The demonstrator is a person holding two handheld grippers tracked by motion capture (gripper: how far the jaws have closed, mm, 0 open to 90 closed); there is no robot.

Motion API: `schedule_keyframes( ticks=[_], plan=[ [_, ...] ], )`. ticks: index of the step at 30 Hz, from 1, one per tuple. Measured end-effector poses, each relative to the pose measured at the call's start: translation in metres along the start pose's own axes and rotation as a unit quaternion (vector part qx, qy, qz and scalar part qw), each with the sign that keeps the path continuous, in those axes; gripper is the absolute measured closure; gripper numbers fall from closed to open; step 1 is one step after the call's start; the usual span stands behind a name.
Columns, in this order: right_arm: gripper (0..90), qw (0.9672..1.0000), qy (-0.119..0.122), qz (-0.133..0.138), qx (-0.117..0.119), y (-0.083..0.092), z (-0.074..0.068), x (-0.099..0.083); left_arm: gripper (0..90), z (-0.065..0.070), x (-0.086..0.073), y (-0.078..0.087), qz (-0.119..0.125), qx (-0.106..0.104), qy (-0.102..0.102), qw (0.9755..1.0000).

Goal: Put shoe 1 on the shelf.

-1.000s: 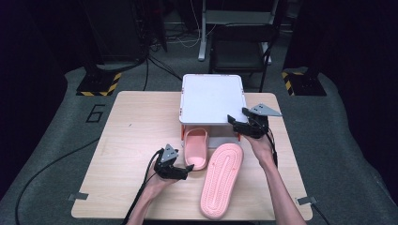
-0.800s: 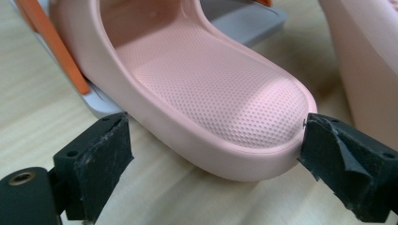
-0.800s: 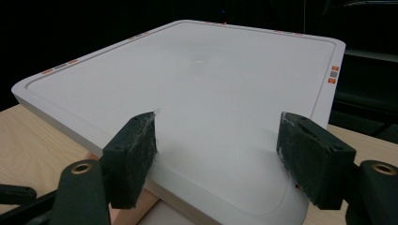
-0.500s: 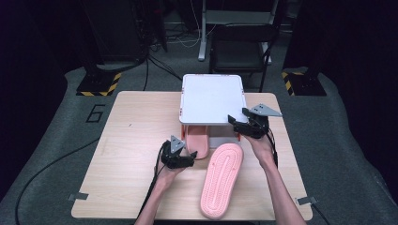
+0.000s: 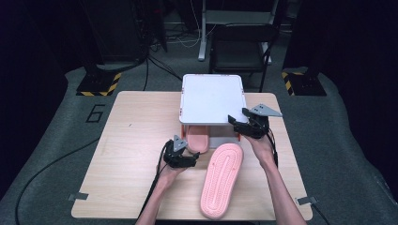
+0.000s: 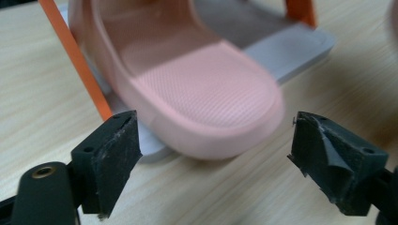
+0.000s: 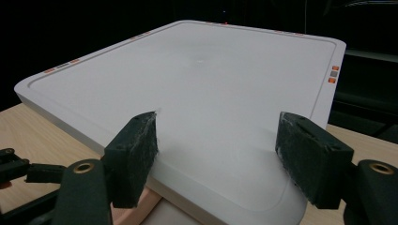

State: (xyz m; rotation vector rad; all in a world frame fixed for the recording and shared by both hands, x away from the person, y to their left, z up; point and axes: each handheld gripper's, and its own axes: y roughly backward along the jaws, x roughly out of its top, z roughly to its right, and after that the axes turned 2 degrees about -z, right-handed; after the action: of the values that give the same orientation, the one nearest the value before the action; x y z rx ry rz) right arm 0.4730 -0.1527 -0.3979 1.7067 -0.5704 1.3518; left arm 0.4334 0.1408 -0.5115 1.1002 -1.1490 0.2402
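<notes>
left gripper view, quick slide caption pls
Open left gripper faces the heel of a pink slipper resting on the grey lower shelf.

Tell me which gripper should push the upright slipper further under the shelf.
Left, probably. The left gripper, jaws open, sits right at the slipper heel; the right gripper hovers at the white shelf top.

Pink slippers, white rack top, orange legs.
</notes>
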Motion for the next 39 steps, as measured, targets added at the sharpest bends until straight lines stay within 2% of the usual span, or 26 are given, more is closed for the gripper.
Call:
schedule_keyframes(
  ticks=[1,5,7,9,10,15,18,20,21,22,24,26,27,28,31,32,33,34,36,39],
  plan=[
    [29.4,1.0,-0.003,-0.002,0.0,0.0,0.0,0.0,17.2,0.0,0.0,-0.003,-0.011,0.008,0.003,0.9999],
    [29.5,1.0,-0.004,-0.001,0.001,0.0,0.0,0.0,20.8,-0.006,0.004,-0.011,-0.011,0.019,0.013,0.9997],
    [29.5,1.0,-0.004,-0.001,0.001,0.0,0.0,0.0,22.1,-0.008,0.006,-0.014,-0.006,0.026,0.024,0.9994],
    [29.5,1.0,-0.004,-0.001,0.001,0.0,0.0,0.0,22.3,-0.009,0.007,-0.016,-0.003,0.032,0.025,0.9992],
    [29.5,1.0,-0.004,-0.001,0.002,0.0,0.0,0.0,22.3,-0.012,0.008,-0.018,-0.01,0.035,0.024,0.9991],
    [29.6,1.0,-0.003,0.003,0.002,0.001,0.0,-0.001,22.1,-0.016,0.008,-0.024,-0.004,0.028,0.034,0.999],
    [29.6,1.0,-0.003,0.005,0.003,0.001,0.0,-0.002,22.9,-0.015,0.009,-0.023,-0.003,0.03,0.031,0.9991],
    [29.6,1.0,-0.001,0.007,0.004,0.001,0.001,-0.002,23.3,-0.014,0.008,-0.018,0.008,0.021,0.027,0.9994],
    [29.5,1.0,-0.002,0.008,0.005,0.001,0.001,-0.002,23.3,-0.014,0.007,-0.014,0.015,0.009,0.034,0.9993],
    [29.4,1.0,-0.003,0.006,0.006,0.001,0.001,-0.002,23.3,-0.013,0.006,-0.009,0.033,0.001,0.046,0.9984],
    [29.0,0.9999,-0.005,0.006,0.009,0.001,0.001,-0.002,23.2,-0.017,0.005,0.009,0.059,-0.016,0.058,0.9964],
    [28.4,0.9998,-0.01,0.009,0.014,0.001,0.001,-0.002,22.8,-0.021,0.003,0.029,0.093,-0.027,0.073,0.9926],
    [28.0,0.9998,-0.006,0.009,0.015,0.001,0.001,-0.002,22.1,-0.021,0.003,0.029,0.093,-0.027,0.073,0.9926],
    [27.4,0.9998,-0.004,0.011,0.014,0.002,0.001,-0.002,21.5,-0.026,0.001,0.049,0.124,-0.025,0.082,0.9887],
    [25.2,0.9998,0.002,0.019,-0.002,0.004,0.001,-0.003,20.5,-0.042,-0.006,0.08,0.155,-0.026,0.089,0.9836],
    [25.0,0.9997,0.002,0.025,-0.005,0.007,0.001,-0.004,19.9,-0.048,-0.01,0.089,0.165,-0.022,0.09,0.9819],
    [24.3,0.9995,0.0,0.031,-0.006,0.011,0.0,-0.005,19.3,-0.054,-0.013,0.098,0.171,-0.012,0.085,0.9815],
    [23.1,0.9993,-0.001,0.037,-0.008,0.015,0.0,-0.006,18.8,-0.06,-0.017,0.106,0.182,-0.006,0.086,0.9795],
    [20.9,0.999,-0.005,0.044,-0.011,0.024,-0.002,-0.01,18.2,-0.07,-0.023,0.119,0.184,0.001,0.084,0.9793],
    [18.6,0.9989,-0.004,0.046,-0.011,0.039,-0.004,-0.02,17.8,-0.084,-0.036,0.139,0.175,0.015,0.078,0.9813]
  ],
)
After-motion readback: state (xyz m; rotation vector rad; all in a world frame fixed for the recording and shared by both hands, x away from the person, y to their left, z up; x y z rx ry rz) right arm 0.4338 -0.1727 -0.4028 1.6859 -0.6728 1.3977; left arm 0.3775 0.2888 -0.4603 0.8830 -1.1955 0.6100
